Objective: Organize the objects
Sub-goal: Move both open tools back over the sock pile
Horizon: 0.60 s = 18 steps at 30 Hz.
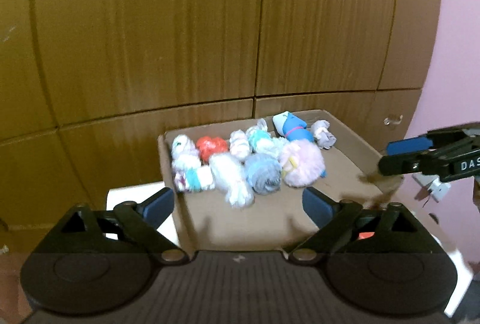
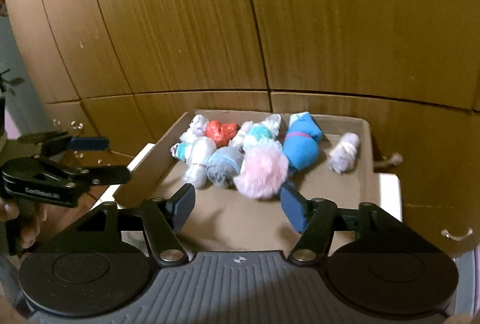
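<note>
A shallow cardboard box [image 1: 270, 222] holds several rolled sock bundles at its far end: a red one [image 1: 211, 147], a fluffy pink one [image 1: 303, 163], a grey-blue one [image 1: 264, 172] and a bright blue one [image 1: 292, 126]. My left gripper [image 1: 238, 205] hovers over the box's near end, open wide, with nothing between its blue pads. In the right wrist view, my right gripper [image 2: 240, 208] is also open and empty, just short of the fluffy pink bundle [image 2: 261, 172]. A pale roll [image 2: 345, 153] lies apart at the right. Each gripper shows side-on in the other's view.
Brown wooden cupboard doors [image 1: 180, 39] rise right behind the box. The box rests on a white surface [image 1: 126, 195]. A pink wall [image 1: 459, 54] is at the right. A metal handle [image 2: 456, 234] sticks out low on the right. A person's hand [image 2: 27, 231] holds the left gripper.
</note>
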Each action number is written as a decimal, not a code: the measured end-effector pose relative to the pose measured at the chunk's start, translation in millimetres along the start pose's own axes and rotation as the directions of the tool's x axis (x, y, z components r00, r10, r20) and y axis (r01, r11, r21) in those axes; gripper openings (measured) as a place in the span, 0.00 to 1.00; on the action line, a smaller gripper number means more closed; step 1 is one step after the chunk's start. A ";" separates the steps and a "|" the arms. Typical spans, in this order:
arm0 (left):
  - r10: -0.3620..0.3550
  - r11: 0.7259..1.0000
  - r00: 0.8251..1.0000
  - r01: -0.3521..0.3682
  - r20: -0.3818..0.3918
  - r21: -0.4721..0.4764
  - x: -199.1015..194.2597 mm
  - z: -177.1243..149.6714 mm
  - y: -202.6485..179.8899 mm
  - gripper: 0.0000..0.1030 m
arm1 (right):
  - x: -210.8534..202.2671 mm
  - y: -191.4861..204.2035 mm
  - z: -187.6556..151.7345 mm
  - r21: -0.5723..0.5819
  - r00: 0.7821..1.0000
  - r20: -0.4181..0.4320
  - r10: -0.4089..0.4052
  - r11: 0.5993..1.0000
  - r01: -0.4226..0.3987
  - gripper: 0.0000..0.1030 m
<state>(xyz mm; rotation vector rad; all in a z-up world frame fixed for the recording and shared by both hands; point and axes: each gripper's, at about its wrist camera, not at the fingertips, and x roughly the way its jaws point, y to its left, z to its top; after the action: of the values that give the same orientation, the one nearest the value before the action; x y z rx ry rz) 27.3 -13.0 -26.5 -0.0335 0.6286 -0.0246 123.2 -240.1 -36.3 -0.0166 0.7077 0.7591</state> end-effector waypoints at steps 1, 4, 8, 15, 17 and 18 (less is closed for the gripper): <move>0.003 1.000 1.000 -0.002 0.008 -0.014 -7.6 -9.1 0.7 0.91 | -7.0 0.3 -5.5 0.006 1.000 0.011 0.000 1.000 0.000 0.69; 0.014 0.999 1.000 -0.013 0.017 -0.040 -20.3 -31.7 1.9 0.91 | -31.0 2.3 -30.6 0.025 0.999 0.048 0.001 1.000 -0.003 0.73; 0.013 0.995 1.000 -0.011 0.018 -0.102 -30.0 -63.5 1.3 0.92 | -52.6 8.2 -70.6 0.010 0.996 0.076 -0.044 0.999 0.044 0.75; -0.080 0.954 0.996 0.063 -0.043 -0.293 -10.1 -83.7 5.3 0.92 | -45.5 17.5 -121.4 -0.046 0.988 0.061 -0.144 0.988 0.147 0.75; -0.080 0.948 0.996 0.064 -0.040 -0.311 -6.6 -81.4 3.3 0.92 | -42.3 17.9 -127.5 -0.053 0.986 0.067 -0.156 0.986 0.159 0.75; -0.077 0.947 0.996 0.060 -0.041 -0.315 -3.6 -78.7 2.7 0.92 | -39.5 17.1 -129.1 -0.060 0.983 0.069 -0.169 0.983 0.174 0.75</move>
<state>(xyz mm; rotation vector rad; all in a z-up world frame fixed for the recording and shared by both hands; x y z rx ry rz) -21.8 -12.0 -88.0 -0.3637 0.6797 0.0079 17.2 -285.6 -108.5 -0.1112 0.6118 0.6143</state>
